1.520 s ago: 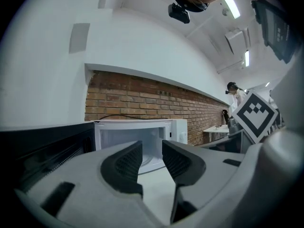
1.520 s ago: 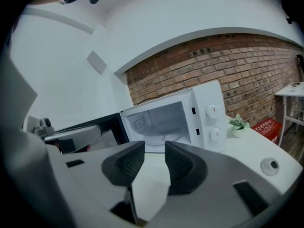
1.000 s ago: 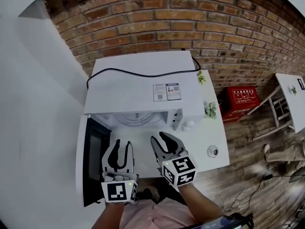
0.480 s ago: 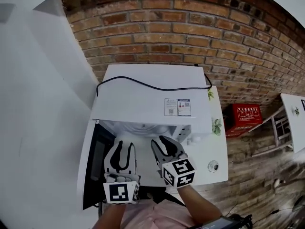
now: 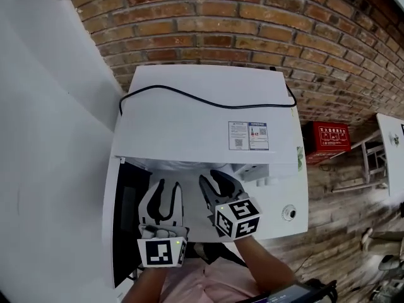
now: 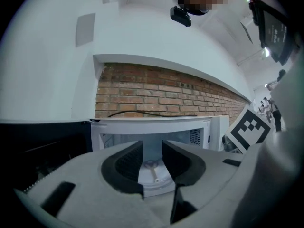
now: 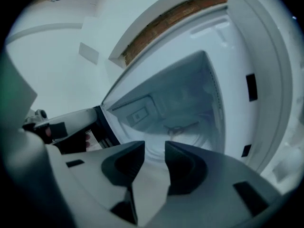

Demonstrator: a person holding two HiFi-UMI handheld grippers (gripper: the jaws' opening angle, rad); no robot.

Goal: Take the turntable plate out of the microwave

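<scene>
From the head view we look down on a white microwave (image 5: 202,115) standing on a white surface (image 5: 297,197) against a brick wall (image 5: 252,30). Its door (image 5: 126,219) hangs open to the left, and a black cable (image 5: 202,98) lies across its top. The left hand-held gripper (image 5: 165,188) and the right hand-held gripper (image 5: 214,180) sit side by side just in front of the oven's mouth. The oven's top hides the turntable plate from this view.

In the left gripper view, the left hand-held gripper (image 6: 152,146) points level into the cavity with its jaws apart and gripping nothing. Through the gap we see the turntable plate (image 6: 153,177) lying on the oven floor, well beyond the fingertips.

In the right gripper view, the right hand-held gripper (image 7: 155,148) is tilted, with its jaws partly open and empty. The turntable plate (image 7: 190,127) lies inside the cavity, clear of the pads.
</scene>
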